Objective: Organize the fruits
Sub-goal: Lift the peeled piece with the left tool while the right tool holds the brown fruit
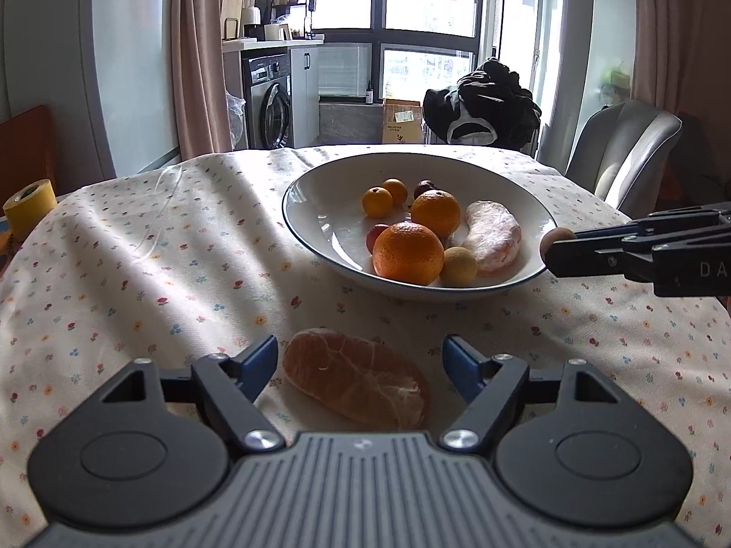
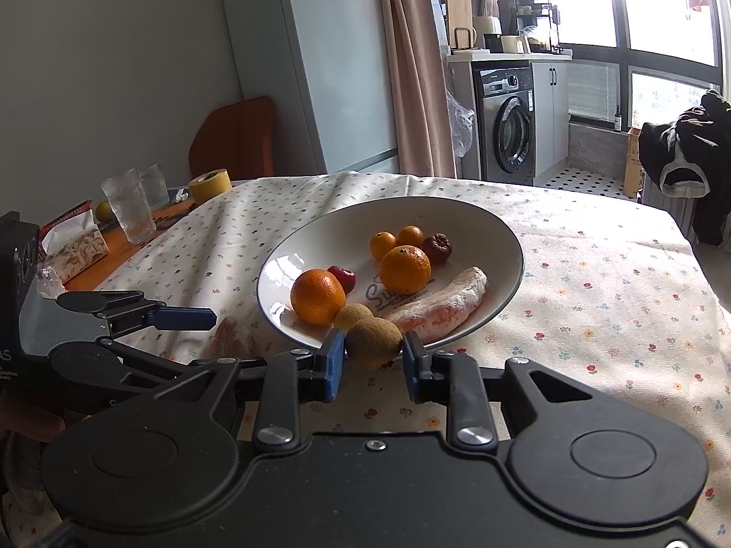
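Observation:
A white bowl [image 1: 315,192] [image 2: 457,214] on the flowered tablecloth holds two oranges [image 1: 408,253] [image 2: 317,296], small kumquats [image 1: 377,202], dark red fruits, a tan longan [image 1: 458,266] and a peeled citrus segment [image 1: 493,237] [image 2: 438,308]. A second peeled segment [image 1: 356,376] lies on the cloth between the fingers of my left gripper [image 1: 360,356], which is open around it without touching. My right gripper [image 2: 373,356] is shut on a brown longan [image 2: 373,342] [image 1: 555,238] just at the bowl's near rim.
A yellow tape roll [image 1: 29,205] [image 2: 209,185], two glasses [image 2: 128,212] and a tissue box [image 2: 75,239] sit at the table's left end. A grey chair [image 1: 626,150] and a chair draped with dark clothes [image 1: 482,105] stand behind the table.

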`<state>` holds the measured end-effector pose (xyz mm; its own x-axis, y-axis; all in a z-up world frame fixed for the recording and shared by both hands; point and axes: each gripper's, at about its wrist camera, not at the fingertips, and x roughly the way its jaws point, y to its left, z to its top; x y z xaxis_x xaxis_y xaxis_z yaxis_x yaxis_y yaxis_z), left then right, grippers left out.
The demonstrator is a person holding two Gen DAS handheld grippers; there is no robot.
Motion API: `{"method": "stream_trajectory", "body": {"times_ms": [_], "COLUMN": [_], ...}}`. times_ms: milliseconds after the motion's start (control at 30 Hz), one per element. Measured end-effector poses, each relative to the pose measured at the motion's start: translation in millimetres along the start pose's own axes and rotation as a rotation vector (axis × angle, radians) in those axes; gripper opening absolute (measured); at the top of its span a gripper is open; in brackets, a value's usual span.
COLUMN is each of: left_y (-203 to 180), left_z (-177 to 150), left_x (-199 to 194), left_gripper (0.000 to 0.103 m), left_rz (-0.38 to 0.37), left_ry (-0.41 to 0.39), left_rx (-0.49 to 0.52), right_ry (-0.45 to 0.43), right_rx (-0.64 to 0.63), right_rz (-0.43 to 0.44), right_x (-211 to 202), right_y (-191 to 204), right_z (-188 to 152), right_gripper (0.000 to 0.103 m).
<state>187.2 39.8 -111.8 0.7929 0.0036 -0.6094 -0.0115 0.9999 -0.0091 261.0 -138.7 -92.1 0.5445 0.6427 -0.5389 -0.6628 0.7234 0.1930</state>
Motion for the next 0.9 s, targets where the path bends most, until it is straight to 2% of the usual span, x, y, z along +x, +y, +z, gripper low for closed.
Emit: {"method": "stream_trajectory", "body": {"times_ms": [300, 367, 500, 533, 567, 633, 900], "left_y": [-0.3, -1.6, -3.0, -3.1, -3.2, -1.9, 0.8], "left_z": [-3.2, -2.2, 0.9, 1.4, 2.1, 4.2, 3.0], "left_x": [9.4, 8.0, 6.8, 5.9, 4.6, 2.9, -2.2], "left_gripper": [0.075, 0.066, 0.058, 0.054, 0.042, 0.036, 0.034], "left_rz": [0.045, 0.042, 0.051, 0.054, 0.055, 0.047, 0.039], "left_ry": [0.033, 0.034, 0.033, 0.029, 0.024, 0.026, 0.031], "left_rx": [-0.020, -0.017, -0.017, -0.019, -0.021, -0.035, -0.034], "right_ry": [0.002, 0.001, -0.001, -0.002, -0.004, -0.005, -0.007], "right_rx": [0.003, 0.005, 0.004, 0.004, 0.003, 0.000, -0.005], "right_rz": [-0.002, 0.000, 0.003, 0.003, 0.004, 0.002, 0.004], "right_x": [1.6, 1.8, 1.6, 1.3, 0.8, -0.1, 0.1], "right_y": [-1.5, -2.0, -1.6, -1.4, -1.2, -1.2, 1.2], "right_z": [-1.3, -1.1, -1.5, -1.3, -0.8, -0.4, 0.3], "right_gripper": [0.026, 0.026, 0.026, 0.026, 0.026, 0.026, 0.026]}}
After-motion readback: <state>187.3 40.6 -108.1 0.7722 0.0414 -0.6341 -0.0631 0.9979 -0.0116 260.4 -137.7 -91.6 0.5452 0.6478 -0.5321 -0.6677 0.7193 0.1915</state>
